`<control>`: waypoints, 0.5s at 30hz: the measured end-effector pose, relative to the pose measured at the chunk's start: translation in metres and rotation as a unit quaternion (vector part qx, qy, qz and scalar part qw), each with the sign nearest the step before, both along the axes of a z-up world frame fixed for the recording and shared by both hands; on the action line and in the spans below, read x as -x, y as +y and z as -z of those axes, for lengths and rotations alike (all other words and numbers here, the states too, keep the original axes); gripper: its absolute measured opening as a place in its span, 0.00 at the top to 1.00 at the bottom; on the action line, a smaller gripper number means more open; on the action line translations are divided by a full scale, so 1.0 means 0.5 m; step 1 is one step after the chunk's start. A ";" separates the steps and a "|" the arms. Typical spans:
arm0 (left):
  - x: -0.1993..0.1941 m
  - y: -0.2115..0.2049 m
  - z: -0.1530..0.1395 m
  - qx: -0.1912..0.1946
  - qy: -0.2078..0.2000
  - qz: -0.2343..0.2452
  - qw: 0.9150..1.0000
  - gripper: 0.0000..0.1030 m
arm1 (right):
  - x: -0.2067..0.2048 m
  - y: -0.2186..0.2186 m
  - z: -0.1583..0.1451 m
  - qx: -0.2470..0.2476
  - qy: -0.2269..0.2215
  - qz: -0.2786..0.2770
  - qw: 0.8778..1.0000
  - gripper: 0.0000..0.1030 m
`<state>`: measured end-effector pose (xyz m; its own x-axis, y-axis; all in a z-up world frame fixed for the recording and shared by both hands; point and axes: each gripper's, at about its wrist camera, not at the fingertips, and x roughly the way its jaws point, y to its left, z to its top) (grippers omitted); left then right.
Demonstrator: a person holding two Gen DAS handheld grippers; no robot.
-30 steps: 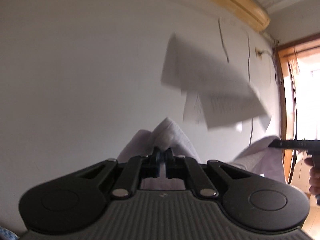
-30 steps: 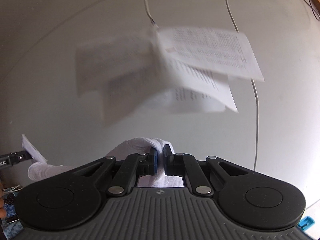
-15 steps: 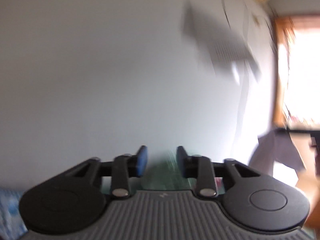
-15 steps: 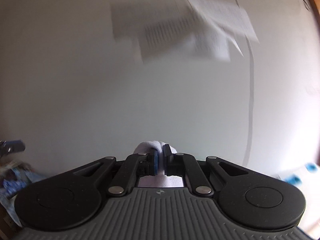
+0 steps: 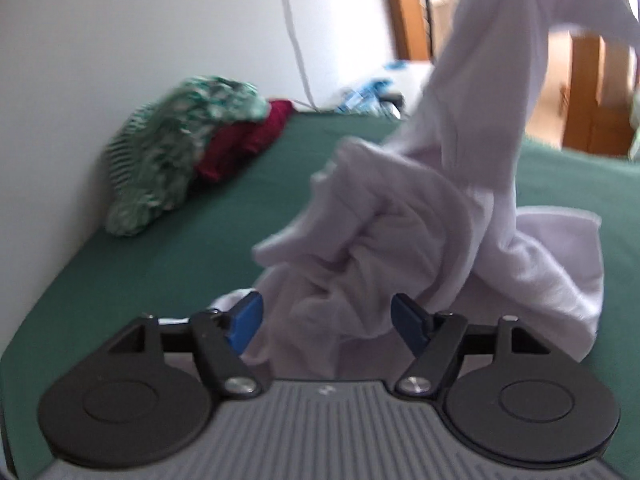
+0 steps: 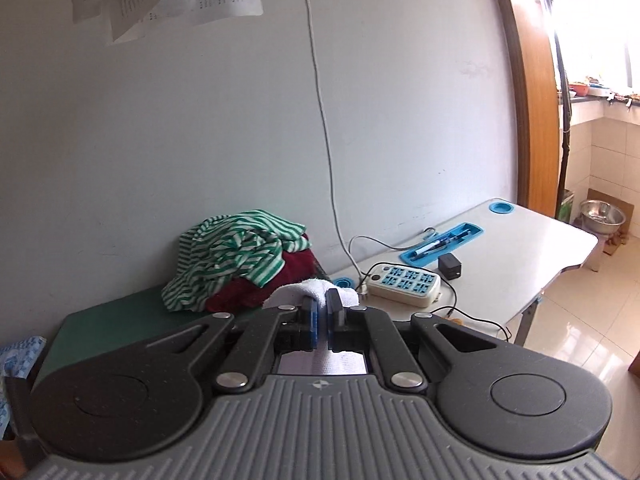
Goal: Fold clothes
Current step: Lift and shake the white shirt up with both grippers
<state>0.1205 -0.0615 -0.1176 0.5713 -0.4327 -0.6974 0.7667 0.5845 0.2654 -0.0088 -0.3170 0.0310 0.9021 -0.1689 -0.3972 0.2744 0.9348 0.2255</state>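
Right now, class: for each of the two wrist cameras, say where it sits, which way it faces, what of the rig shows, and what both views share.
Left wrist: sits behind the left gripper, tilted down at the white garment on the green surface; its jaws are opening, cloth between them, pads not pressing.
Right wrist: sits behind the right gripper, facing the wall and white desk; jaws shut on white cloth.
Shared: the striped green garment atop the red garment.
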 end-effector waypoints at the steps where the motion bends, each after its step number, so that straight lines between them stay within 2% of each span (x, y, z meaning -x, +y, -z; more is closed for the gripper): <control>1: -0.010 -0.015 0.014 -0.016 0.011 0.004 1.000 0.66 | -0.004 -0.011 0.003 -0.005 0.004 0.000 1.000 0.97; 2: -0.016 -0.019 0.018 -0.022 0.021 -0.001 1.000 0.76 | -0.009 -0.022 0.006 -0.010 0.008 0.000 1.000 0.97; 4: -0.022 -0.015 0.002 -0.010 0.027 -0.018 0.999 0.83 | -0.009 -0.034 0.015 -0.004 0.016 -0.002 1.000 0.97; 6: -0.020 0.014 -0.051 0.026 0.009 -0.060 0.998 0.85 | -0.004 -0.038 0.020 0.015 0.019 -0.007 1.000 0.97; 8: -0.016 0.059 -0.125 0.071 -0.016 -0.108 0.992 0.86 | -0.002 -0.041 0.020 0.034 0.020 -0.015 0.999 0.97; 11: 0.006 0.134 -0.254 0.131 -0.068 -0.172 0.974 0.86 | -0.015 -0.055 0.006 0.018 0.008 -0.042 0.999 0.97; 15: 0.090 0.219 -0.438 0.170 -0.170 -0.235 0.942 0.86 | -0.045 -0.032 -0.048 0.012 -0.032 -0.106 0.994 0.97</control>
